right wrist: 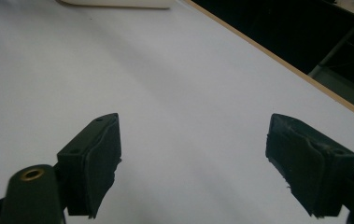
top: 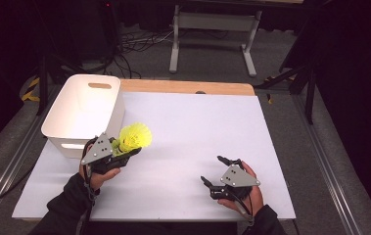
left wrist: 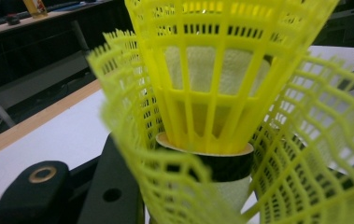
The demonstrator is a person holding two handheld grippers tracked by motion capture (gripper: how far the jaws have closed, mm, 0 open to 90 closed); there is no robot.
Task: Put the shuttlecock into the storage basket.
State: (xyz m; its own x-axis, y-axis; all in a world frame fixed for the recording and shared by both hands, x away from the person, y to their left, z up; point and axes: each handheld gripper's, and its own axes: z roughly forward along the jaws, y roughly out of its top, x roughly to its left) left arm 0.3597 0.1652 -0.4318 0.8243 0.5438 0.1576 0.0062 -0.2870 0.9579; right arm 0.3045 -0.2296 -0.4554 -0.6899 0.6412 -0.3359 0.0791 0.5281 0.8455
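1. Yellow plastic shuttlecocks (top: 133, 138), nested one inside another, are sitting between the jaws of the left gripper (top: 127, 152), which is closing on them partway; seen from the left gripper view, the mesh skirts (left wrist: 212, 93) are fanning out and a cork base with a dark band (left wrist: 212, 161) is showing in the middle.
2. That left gripper is hovering over the near left part of the table, just beside the front wall of a white plastic bin (top: 82, 110), with the shuttlecocks' skirts pointing toward the table's middle.
3. A white sheet (top: 188, 132) is covering most of the table, and a strip of bare wood (top: 188, 87) is showing along the far edge.
4. The right gripper (top: 212, 172) is resting low over the near right part of the sheet, well apart from the shuttlecocks; its jaws are standing wide apart with nothing between them, and its two dark pads (right wrist: 93, 158) are framing bare white surface in the right gripper view.
5. Beyond the table, grey carpet (top: 212, 63) is lying under a tangle of black cables (top: 134, 46) and the pale legs of another table (top: 175, 44); the surroundings are falling into darkness.
6. Dark sleeves (top: 65, 208) are coming in from the near edge.
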